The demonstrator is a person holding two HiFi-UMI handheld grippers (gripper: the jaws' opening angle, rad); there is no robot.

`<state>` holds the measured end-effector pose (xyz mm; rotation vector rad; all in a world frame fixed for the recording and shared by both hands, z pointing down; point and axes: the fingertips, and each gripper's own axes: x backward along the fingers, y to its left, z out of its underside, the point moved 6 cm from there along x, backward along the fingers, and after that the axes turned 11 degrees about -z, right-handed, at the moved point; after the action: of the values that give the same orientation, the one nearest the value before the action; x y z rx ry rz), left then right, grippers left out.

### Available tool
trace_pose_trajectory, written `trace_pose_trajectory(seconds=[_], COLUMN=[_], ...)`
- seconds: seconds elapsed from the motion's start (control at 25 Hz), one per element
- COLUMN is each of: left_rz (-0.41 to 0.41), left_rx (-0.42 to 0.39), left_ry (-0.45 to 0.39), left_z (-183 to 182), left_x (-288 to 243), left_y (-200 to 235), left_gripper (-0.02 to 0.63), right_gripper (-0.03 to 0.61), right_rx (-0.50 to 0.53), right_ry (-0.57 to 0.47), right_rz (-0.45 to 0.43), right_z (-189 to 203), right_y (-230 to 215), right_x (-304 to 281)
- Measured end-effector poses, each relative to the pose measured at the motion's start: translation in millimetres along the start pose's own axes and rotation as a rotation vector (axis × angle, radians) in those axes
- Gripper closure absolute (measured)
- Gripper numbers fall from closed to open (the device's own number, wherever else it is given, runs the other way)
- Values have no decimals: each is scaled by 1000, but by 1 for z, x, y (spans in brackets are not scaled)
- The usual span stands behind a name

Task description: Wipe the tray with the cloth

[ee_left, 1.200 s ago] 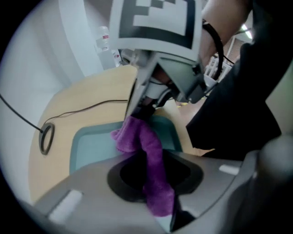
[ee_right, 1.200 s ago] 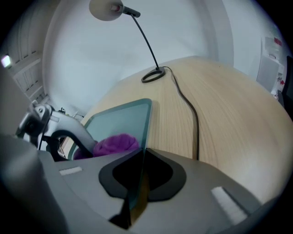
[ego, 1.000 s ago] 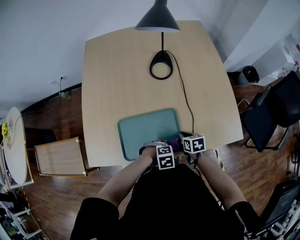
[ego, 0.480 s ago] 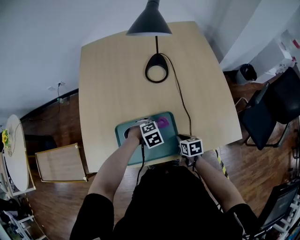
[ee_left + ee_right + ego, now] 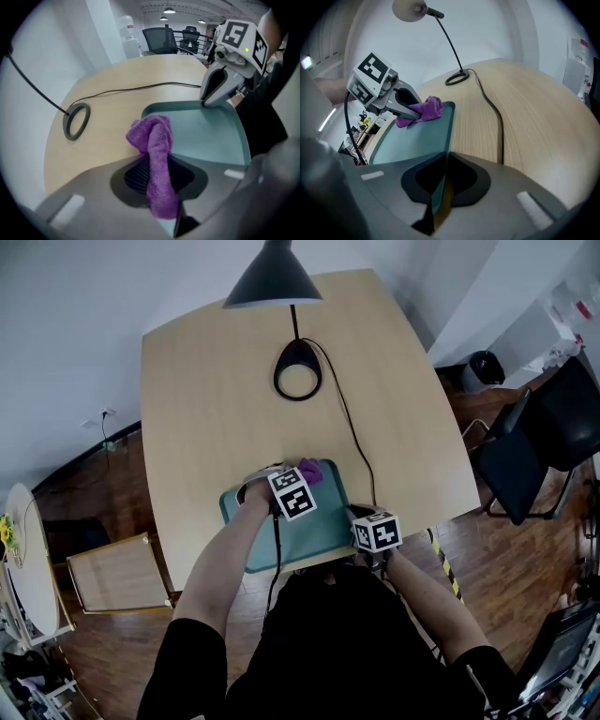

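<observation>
A teal tray lies at the near edge of the wooden table. My left gripper points steeply down over the tray's far right corner, shut on a purple cloth. In the left gripper view the cloth hangs bunched between the jaws, its end resting at the tray's far rim. My right gripper is shut on the tray's near right rim. The right gripper view shows that rim pinched between the jaws, with the left gripper and cloth beyond.
A black desk lamp stands at the table's far side on a ring base. Its cable runs toward me just right of the tray. A black chair stands at the right, off the table.
The left gripper has carried the cloth from the tray's near right corner, beside the right gripper, across to the far right corner. The right gripper has kept its hold.
</observation>
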<state>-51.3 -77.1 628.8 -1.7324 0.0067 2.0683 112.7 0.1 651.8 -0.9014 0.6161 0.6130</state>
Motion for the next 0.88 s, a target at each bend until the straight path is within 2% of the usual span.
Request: trace_pose_trajectory(seconds=[0.24, 0.64, 0.88], left_rz=[48, 171, 199], left_rx=[21, -58, -23], left_ry=[-36, -85, -87], left_z=[0, 0, 2], left_x=[11, 38, 48], left_y=[-39, -145, -175], left_gripper=[503, 503, 505], right_gripper=[555, 554, 554], right_rx=[3, 10, 26], right_ry=[1, 7, 22], right_rz=[0, 2, 11], right_z=[2, 0, 0], right_y=[-1, -4, -6], right_x=[1, -1, -3])
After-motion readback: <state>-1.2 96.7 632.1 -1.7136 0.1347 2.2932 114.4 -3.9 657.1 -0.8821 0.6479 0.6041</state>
